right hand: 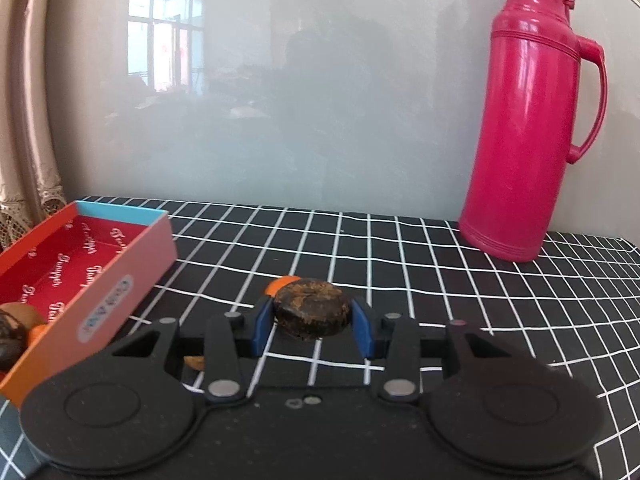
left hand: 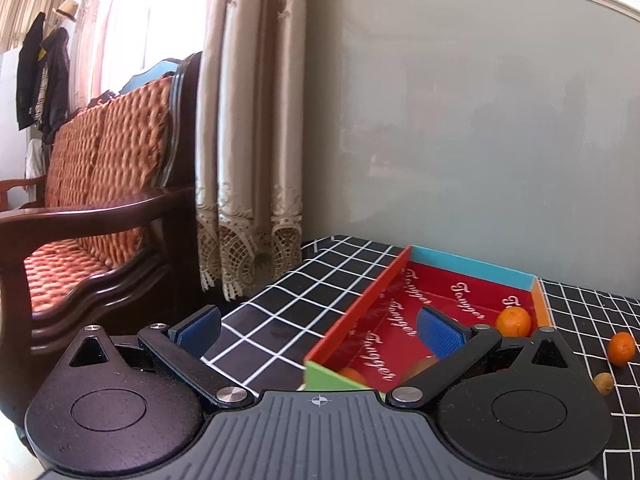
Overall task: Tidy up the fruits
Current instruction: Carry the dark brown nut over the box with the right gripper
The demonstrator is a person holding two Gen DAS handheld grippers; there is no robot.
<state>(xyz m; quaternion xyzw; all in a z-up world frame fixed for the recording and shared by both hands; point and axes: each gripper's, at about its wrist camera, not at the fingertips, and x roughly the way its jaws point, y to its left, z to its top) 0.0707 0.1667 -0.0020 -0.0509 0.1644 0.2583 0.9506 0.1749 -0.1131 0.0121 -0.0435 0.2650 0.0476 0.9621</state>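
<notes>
Now, right tongs clamping a dark, rough, flattened round fruit, left tongs wide, glossy cardboard box.

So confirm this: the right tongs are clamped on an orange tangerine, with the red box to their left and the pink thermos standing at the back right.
Not quite. In the right wrist view, the right tongs are clamped on a dark brown fruit, not a tangerine; an orange one only peeks out behind it. The red box to their left and the pink thermos at the back right are correct.

One box, one pink flask, one dark fruit held, two oranges clearly countable; others half hidden.
</notes>
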